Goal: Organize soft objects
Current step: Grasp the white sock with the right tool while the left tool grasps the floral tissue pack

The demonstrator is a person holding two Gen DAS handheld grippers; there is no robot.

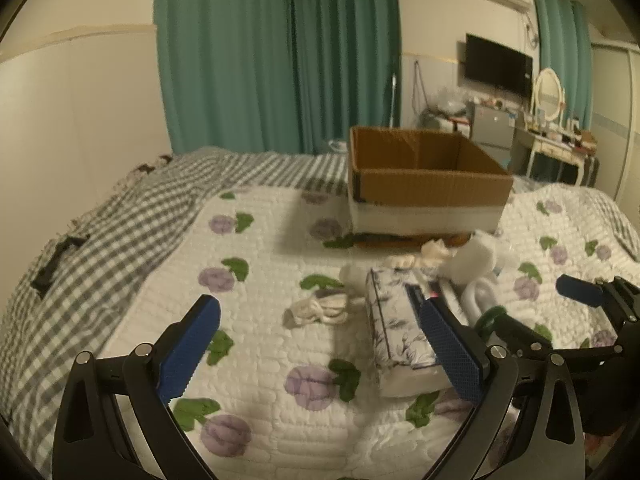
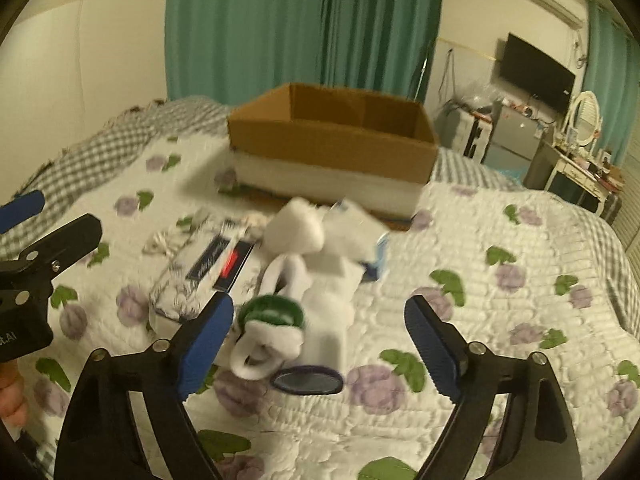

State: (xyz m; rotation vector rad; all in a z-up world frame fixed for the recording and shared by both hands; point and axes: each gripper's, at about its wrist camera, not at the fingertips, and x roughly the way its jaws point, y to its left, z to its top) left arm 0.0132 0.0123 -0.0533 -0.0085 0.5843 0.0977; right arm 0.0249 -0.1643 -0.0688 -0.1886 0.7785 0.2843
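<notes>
White plush toy (image 2: 316, 280) near right gripper (image 2: 320, 336), spread wide, tissue pack (image 1: 396, 320) beside left gripper (image 1: 320, 344), also released, print unreadable

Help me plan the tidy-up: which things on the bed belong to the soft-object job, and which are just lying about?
Job:
white plush toy
small cloth bundle
cream soft piece
cardboard box, the likely container

Lying about:
tissue pack
small oval mirror

Both grippers, left and right, are open and empty.
</notes>
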